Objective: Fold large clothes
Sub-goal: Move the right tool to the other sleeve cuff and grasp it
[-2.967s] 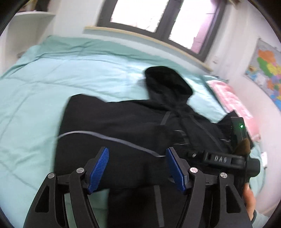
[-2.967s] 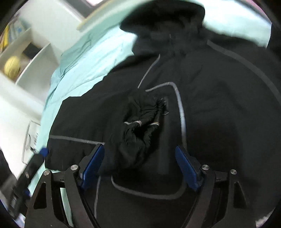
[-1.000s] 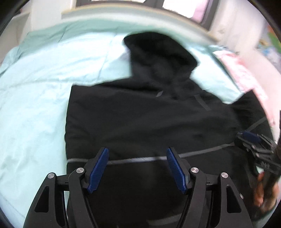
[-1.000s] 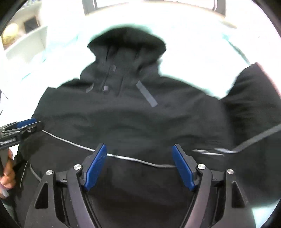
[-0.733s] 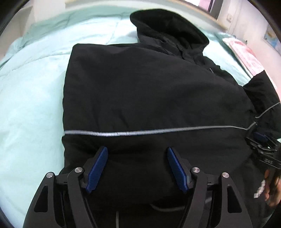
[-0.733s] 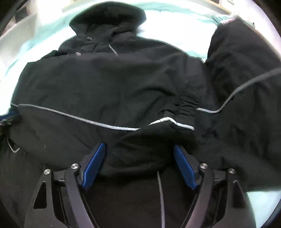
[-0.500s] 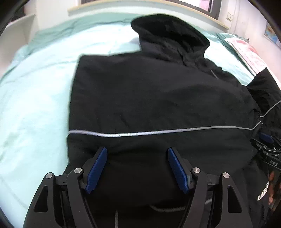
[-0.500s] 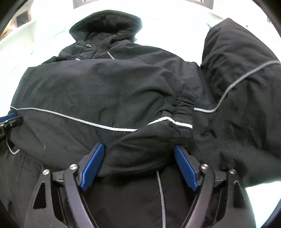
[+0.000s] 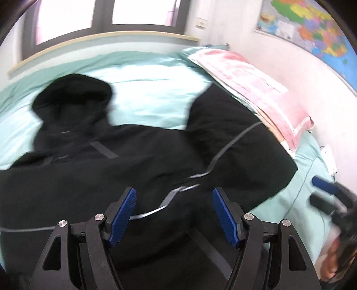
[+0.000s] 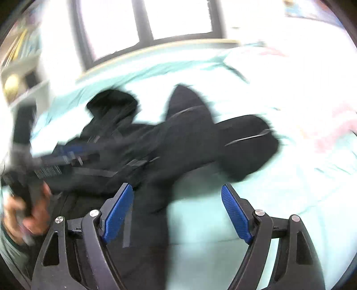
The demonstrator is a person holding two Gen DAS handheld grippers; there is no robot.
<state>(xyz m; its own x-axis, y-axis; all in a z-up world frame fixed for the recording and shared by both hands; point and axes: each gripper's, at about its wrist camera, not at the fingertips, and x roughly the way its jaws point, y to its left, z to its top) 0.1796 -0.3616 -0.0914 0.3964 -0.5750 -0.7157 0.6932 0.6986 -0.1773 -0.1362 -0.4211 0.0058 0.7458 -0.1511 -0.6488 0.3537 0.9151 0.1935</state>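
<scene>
On the mint-green bed, a black hooded jacket lies spread across the cover, its hood toward the window and one sleeve stretched out toward the pink pillow by the wall. Grey reflective piping runs along that sleeve and across the body of the garment. Both views are blurred.

Left gripper: jaws stand apart above the jacket's lower body; the blue pads press on nothing, and no cloth is between them. Right gripper: jaws stand wide apart and have just been opening; they hold nothing. Its left pad sits over the black fabric, its right pad over bare bed cover, at the jacket's edge.

Each gripper appears in the other's view: the right one at the far right edge of the left wrist view, the left one, with the hand gripping it, at the left of the right wrist view. A coloured map hangs on the wall beyond the pillow. Shelving stands left of the window.
</scene>
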